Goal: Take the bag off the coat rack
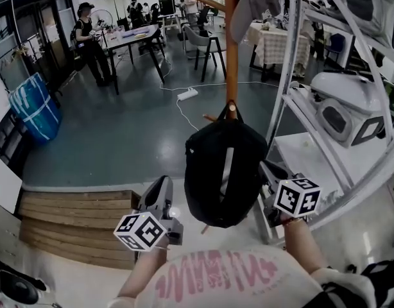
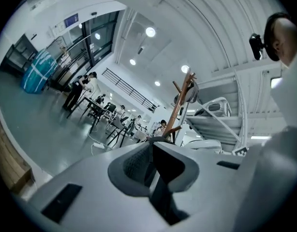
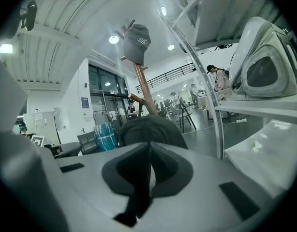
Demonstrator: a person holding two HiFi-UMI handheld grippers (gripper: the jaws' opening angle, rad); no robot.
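Head view, centre: the bag hangs on the coat rack, untouched. Left gripper and right gripper flank it, both closed and empty. Next, I think, they must open and unhook it.

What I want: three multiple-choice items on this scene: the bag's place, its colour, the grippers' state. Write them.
1. Where is the bag?
A. hanging on the coat rack
B. lying on the shelf
C. lying on the floor

2. What colour is the bag?
A. blue
B. black
C. red

3. How are the left gripper and the right gripper?
A. both open
B. both shut on the bag
C. both shut, empty

Answers: 1 A, its strap hangs from the rack's pole. 2 B, the head view shows it black. 3 C, each gripper view shows the jaws together with nothing between them.
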